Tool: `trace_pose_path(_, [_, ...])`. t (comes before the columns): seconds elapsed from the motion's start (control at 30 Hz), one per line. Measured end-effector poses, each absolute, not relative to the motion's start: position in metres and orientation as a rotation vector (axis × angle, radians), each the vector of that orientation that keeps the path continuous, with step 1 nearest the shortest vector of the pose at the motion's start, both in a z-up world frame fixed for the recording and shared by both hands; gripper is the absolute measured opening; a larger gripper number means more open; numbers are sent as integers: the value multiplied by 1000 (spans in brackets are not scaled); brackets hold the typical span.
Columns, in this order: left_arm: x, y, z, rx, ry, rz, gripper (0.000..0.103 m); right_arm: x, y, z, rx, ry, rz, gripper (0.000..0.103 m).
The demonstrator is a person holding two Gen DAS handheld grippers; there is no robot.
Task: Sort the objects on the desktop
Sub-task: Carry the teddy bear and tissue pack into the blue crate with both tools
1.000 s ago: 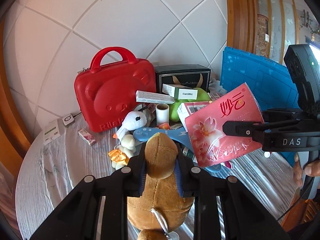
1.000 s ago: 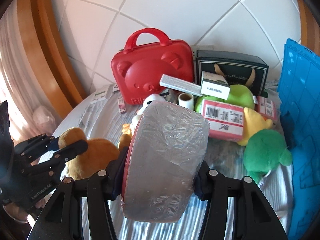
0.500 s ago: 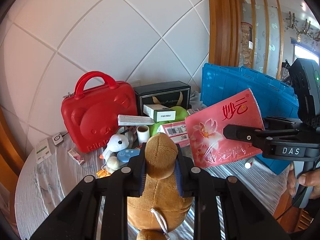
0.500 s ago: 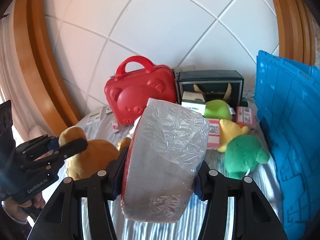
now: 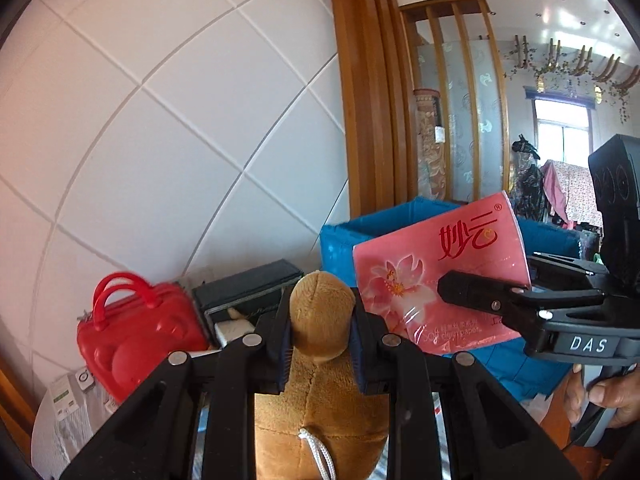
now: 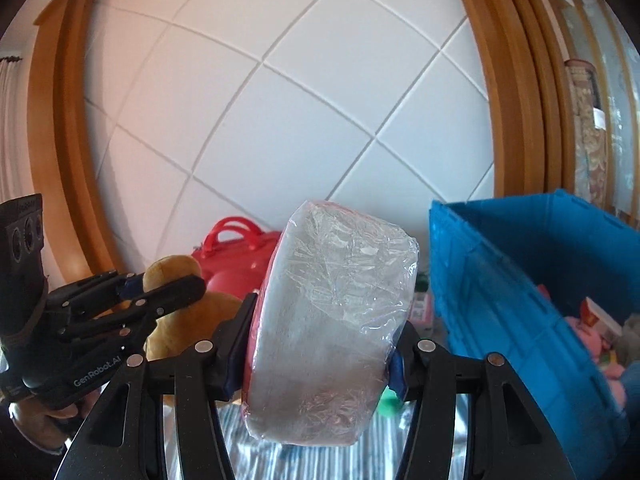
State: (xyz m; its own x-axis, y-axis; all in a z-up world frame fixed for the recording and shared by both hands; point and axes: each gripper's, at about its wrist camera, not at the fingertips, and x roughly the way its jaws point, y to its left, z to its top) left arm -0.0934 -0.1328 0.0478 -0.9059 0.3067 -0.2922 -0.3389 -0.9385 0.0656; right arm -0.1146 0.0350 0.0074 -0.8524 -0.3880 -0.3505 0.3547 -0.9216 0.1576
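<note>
My left gripper [image 5: 320,340] is shut on a brown plush toy [image 5: 320,392], held up above the table; it also shows in the right wrist view [image 6: 180,312]. My right gripper [image 6: 320,356] is shut on a pink tissue pack [image 6: 328,320] wrapped in clear plastic. In the left wrist view the pack [image 5: 436,276] hangs to the right of the plush, in front of the blue crate [image 5: 400,216]. The crate [image 6: 520,280] stands open at the right, with several items inside.
A red bear-shaped case [image 5: 136,332] and a black box [image 5: 248,288] stand at the back of the striped table [image 5: 60,432] against the white tiled wall. A green plush [image 6: 388,400] peeks out behind my right gripper.
Both grippers have risen with their loads and tilted upward. The table clutter has dropped low in both views and the crate's open top has come into sight.
</note>
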Motion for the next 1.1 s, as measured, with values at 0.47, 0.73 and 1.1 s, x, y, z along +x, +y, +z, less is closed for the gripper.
trace_pose_path(0.47, [-138,100,144,-140,197,2587,23,-107,254,117,317,-132,-2995,55])
trace_pose_path(0.73, [-184,192,133,-284,310,2534,27,-160,339,117,425,-178,-3111,57])
trace_pose_path(1.1, [-183,182,128,-312,264,2663,56,-155,383,119,384,-243,-3144,96])
